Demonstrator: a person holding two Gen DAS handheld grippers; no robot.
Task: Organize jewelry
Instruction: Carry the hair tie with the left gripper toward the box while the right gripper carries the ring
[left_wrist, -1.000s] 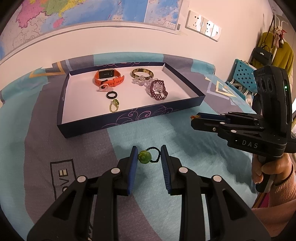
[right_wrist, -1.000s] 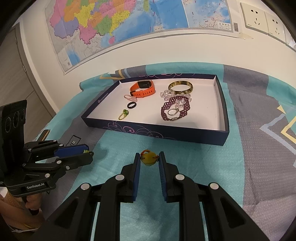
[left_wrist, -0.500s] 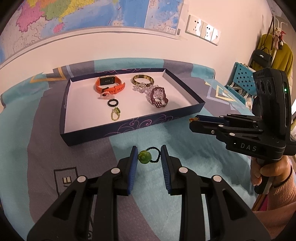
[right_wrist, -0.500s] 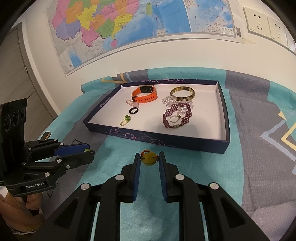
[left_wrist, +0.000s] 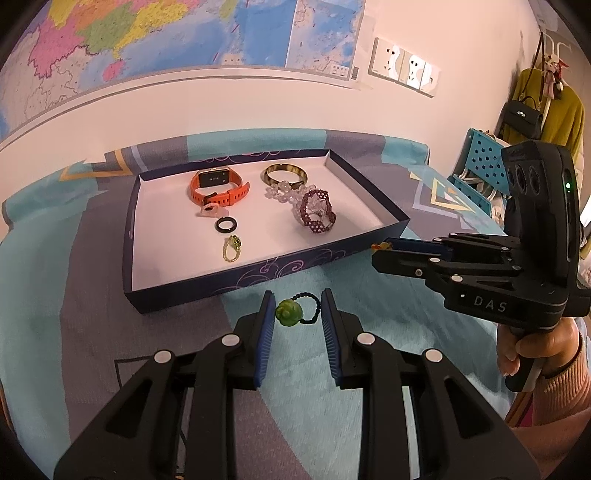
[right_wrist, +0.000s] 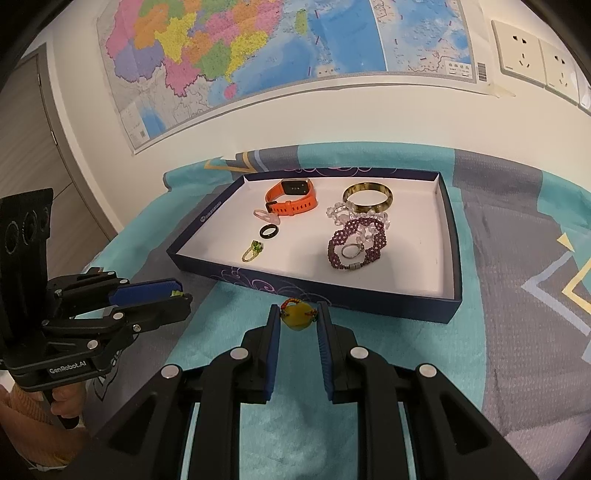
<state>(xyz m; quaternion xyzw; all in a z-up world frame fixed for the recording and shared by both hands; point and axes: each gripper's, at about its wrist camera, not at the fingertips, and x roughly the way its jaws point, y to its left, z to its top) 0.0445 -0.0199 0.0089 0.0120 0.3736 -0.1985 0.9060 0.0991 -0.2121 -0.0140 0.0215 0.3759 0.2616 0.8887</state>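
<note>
Left gripper (left_wrist: 297, 312) clamps green-bead ring w/ black beaded band (left_wrist: 295, 313); right gripper (right_wrist: 298, 318) clamps yellow-bead ring (right_wrist: 297, 319). Both held above teal patterned cloth (right_wrist: 388, 332), near navy, white-lined cardboard tray (left_wrist: 258, 275).

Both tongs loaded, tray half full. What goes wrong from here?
1. The left tongs pinch the green bead ring by its edges only; it may slip out.
2. The yellow bead sits at the right tongs' very tips.
3. Dropping near the purple bracelet and clear beads risks tangling.

A map (right_wrist: 280, 55) hangs on the cream wall (left_wrist: 221, 107) beside sockets (right_wrist: 535, 55).
</note>
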